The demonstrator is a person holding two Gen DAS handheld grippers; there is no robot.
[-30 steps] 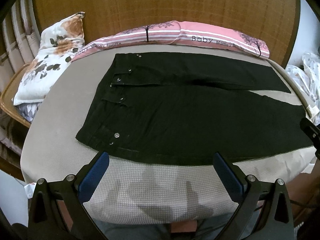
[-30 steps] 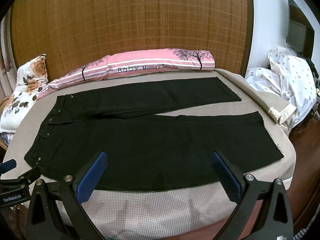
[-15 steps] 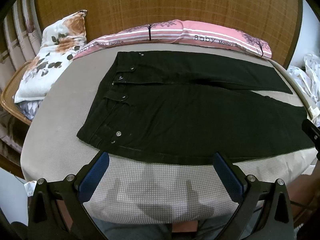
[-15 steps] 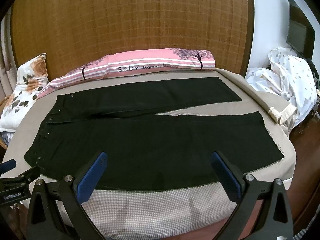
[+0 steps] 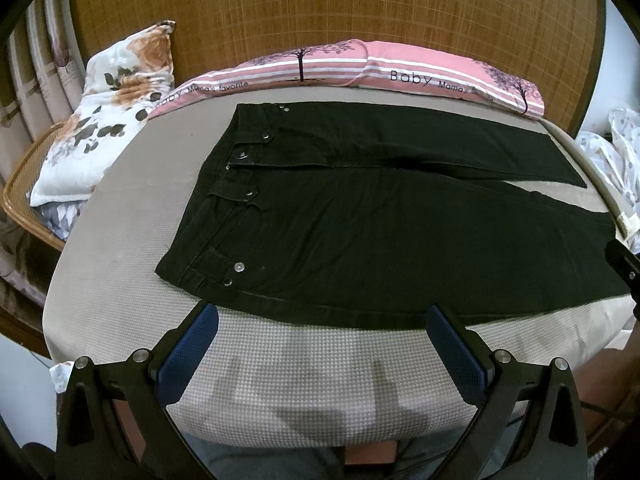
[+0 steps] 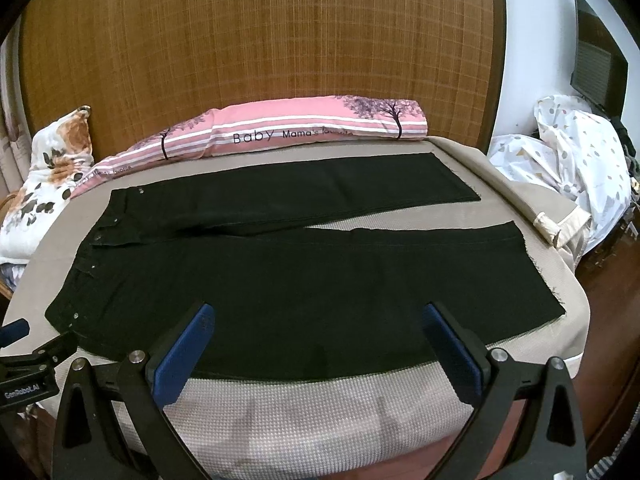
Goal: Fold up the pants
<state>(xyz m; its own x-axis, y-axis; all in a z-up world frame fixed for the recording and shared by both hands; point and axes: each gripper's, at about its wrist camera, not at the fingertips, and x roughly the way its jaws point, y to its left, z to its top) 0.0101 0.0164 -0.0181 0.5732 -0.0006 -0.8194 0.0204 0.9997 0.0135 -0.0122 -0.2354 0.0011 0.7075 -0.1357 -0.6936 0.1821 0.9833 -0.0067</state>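
The left gripper (image 5: 322,316) is held level, with its two blue-padded fingers (image 5: 188,354) spread wide apart and nothing between them. The right gripper (image 6: 316,316) has the same pose: its fingers (image 6: 452,354) are wide apart and grip nothing. In the right wrist view the left gripper shows at the left edge, just beside the right one.
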